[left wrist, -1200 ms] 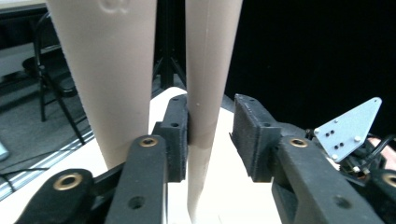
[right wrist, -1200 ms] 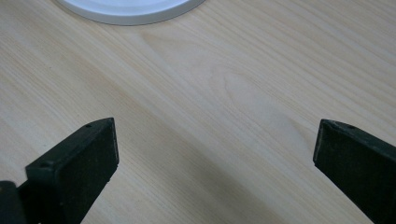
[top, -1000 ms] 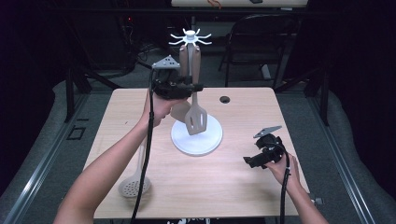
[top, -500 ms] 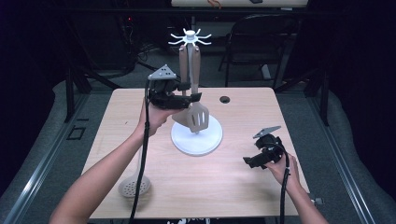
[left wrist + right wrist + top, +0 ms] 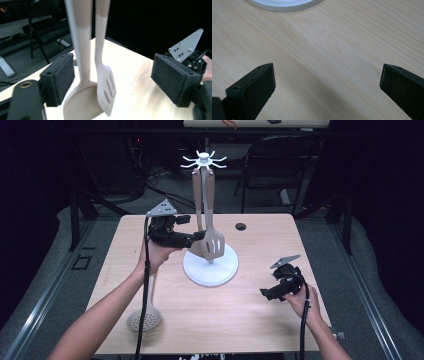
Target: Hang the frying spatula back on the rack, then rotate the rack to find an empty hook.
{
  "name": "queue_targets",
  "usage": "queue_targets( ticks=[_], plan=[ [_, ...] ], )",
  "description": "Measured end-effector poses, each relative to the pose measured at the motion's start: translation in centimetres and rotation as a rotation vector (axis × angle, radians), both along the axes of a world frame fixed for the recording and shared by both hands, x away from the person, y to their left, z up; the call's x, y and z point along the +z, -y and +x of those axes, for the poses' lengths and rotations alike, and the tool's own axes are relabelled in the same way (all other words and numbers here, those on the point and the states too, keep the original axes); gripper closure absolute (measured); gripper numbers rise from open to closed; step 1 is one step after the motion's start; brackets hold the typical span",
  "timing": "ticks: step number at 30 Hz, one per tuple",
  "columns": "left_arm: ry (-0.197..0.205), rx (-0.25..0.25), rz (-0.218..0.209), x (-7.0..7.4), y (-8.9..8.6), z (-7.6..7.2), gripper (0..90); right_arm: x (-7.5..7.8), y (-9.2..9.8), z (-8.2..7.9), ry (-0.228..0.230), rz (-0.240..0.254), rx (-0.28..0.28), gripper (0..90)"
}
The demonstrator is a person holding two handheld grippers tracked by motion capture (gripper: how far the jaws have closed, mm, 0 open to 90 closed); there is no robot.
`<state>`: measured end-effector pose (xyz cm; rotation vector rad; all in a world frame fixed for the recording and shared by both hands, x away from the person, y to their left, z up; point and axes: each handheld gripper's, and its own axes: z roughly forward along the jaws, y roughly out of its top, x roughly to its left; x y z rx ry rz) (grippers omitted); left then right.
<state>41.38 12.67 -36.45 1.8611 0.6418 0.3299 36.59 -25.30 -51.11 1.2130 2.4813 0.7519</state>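
Up high, slotted spatula on white stand, left hand-held gripper just opened around it, right hand-held gripper apart.

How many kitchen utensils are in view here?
3: a solid spatula and a slotted spatula hang on the white rack; a perforated skimmer lies on the table, near the left forearm.

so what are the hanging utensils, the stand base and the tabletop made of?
Slotted turner and spoon: matte beige, probably silicone or plastic; smooth, no grain.
Stand base: white, smooth, likely plastic or coated metal; can't tell which.
Tabletop: light wood or wood-look laminate; grain lines show.
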Motion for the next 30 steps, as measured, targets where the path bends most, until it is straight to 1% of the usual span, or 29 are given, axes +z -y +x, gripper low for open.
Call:
queue_targets(
  ticks=[1,2,3,5,7,9,11,12,13,14,15,17,18,19,20,22,23,24,25,26,28,29,30],
  plan=[
    [0.002,0.014,-0.007,0.3,-0.6,0.1,15.9,0.0,0.0,0.0,-0.004,-0.001,0.004,0.0],
    [0.002,0.014,-0.007,0.3,-0.6,0.1,15.7,0.0,0.0,0.0,-0.004,-0.001,0.004,0.0],
    [0.005,0.021,-0.018,0.6,-1.1,0.2,15.6,0.0,-0.1,0.0,-0.001,0.005,0.007,0.0],
    [0.009,0.024,-0.020,0.8,-1.4,0.2,15.5,0.0,-0.1,0.0,-0.003,0.004,0.006,0.0],
    [0.010,0.029,-0.034,1.4,-1.9,0.4,15.6,0.1,-0.1,0.0,-0.004,-0.005,0.006,0.0],
    [0.013,0.033,-0.036,2.0,-2.3,0.7,15.4,0.1,-0.1,0.0,-0.006,-0.004,0.008,0.0],
    [0.004,0.039,-0.058,2.4,-2.6,1.0,15.4,0.0,-0.1,0.0,-0.004,0.003,0.004,0.0],
    [0.006,0.042,-0.064,2.7,-2.8,1.1,15.6,0.0,-0.1,-0.1,-0.004,0.004,0.001,0.0],
    [0.019,0.046,-0.068,3.3,-3.0,1.3,16.1,0.0,-0.1,-0.1,0.001,0.003,0.004,0.0],
    [0.019,0.046,-0.068,3.3,-3.0,1.3,16.7,0.0,-0.1,-0.1,0.001,0.003,0.004,0.0],
    [0.031,0.053,-0.063,3.9,-3.1,1.4,18.6,0.0,0.0,-0.2,-0.010,-0.007,0.003,0.0],
    [0.038,0.049,-0.069,4.2,-3.2,1.5,20.0,0.0,0.1,-0.1,-0.014,-0.006,0.007,0.0],
    [0.042,0.046,-0.075,4.5,-3.2,1.6,23.0,0.0,0.1,-0.2,-0.010,0.004,0.000,0.0],
    [0.048,0.051,-0.071,4.8,-3.2,1.7,25.4,0.0,0.2,-0.1,-0.010,-0.003,-0.003,0.0],
    [0.057,0.050,-0.074,5.0,-3.3,1.7,25.4,0.0,0.2,-0.1,-0.010,-0.003,-0.003,0.0],
    [0.065,0.054,-0.077,5.6,-3.3,1.9,28.4,0.0,0.1,-0.1,-0.010,0.002,0.003,0.0],
    [0.073,0.058,-0.082,5.8,-3.4,2.0,31.0,0.0,0.1,-0.1,-0.007,-0.007,0.002,0.0],
    [0.084,0.061,-0.089,6.4,-3.5,2.1,38.3,-0.1,0.0,-0.1,-0.005,0.000,0.008,0.0],
    [0.084,0.061,-0.089,6.4,-3.5,2.1,41.0,-0.1,0.0,-0.1,-0.005,0.000,0.008,0.0],
    [0.088,0.067,-0.091,6.7,-3.5,2.1,41.0,-0.1,0.0,-0.1,-0.009,0.000,0.010,0.0],
    [0.106,0.071,-0.105,7.1,-3.6,2.2,49.8,0.0,0.0,-0.1,-0.023,-0.005,0.011,0.0],
    [0.119,0.074,-0.108,7.4,-3.6,2.2,59.0,-0.1,0.0,-0.1,-0.016,-0.005,0.011,0.0],
    [0.122,0.071,-0.113,7.6,-3.6,2.2,59.0,-0.1,0.0,-0.1,-0.016,-0.005,0.011,0.0]
  ],
)
